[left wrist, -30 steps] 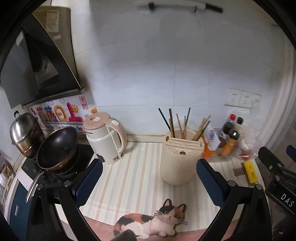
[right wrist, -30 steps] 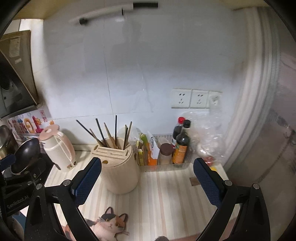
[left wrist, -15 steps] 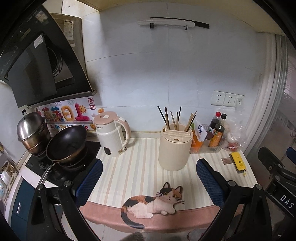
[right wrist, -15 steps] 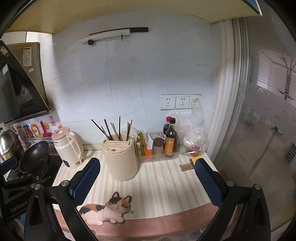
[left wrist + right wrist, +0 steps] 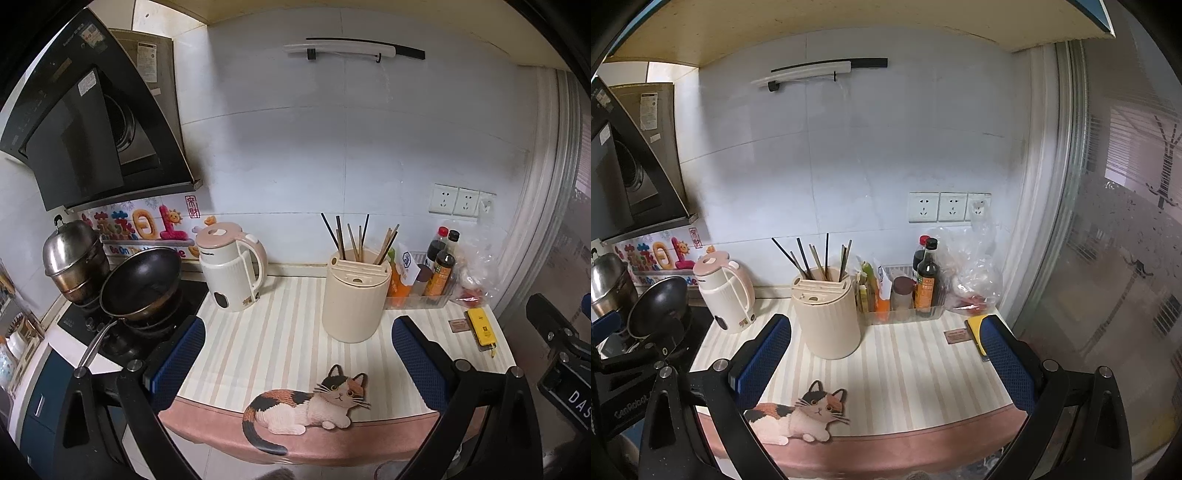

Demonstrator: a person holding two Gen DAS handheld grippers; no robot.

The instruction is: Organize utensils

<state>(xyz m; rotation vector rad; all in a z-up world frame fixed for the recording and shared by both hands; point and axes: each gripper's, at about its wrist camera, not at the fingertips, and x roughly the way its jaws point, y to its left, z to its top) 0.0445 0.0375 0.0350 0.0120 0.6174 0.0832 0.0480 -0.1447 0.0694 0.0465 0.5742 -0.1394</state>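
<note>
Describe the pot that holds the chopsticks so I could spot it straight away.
Start at the striped mat on the kitchen counter, with the cat picture at its front edge. The chopstick holder stands at the middle of the mat, between the pink-lidded kettle and the clear tray of sauce bottles. It is the plain cream tub with a slotted top and dark and wooden chopsticks sticking up.

A home kitchen: a range hood [image 5: 92, 122] hangs over a wok [image 5: 142, 282] on the stove, beside an electric kettle [image 5: 231, 271], a chopstick holder [image 5: 354, 295] and sauce bottles [image 5: 441, 273].

Cream utensil holder [image 5: 355, 299] upright on counter, chopsticks [image 5: 360, 238] (dark, wooden) standing inside.
</note>
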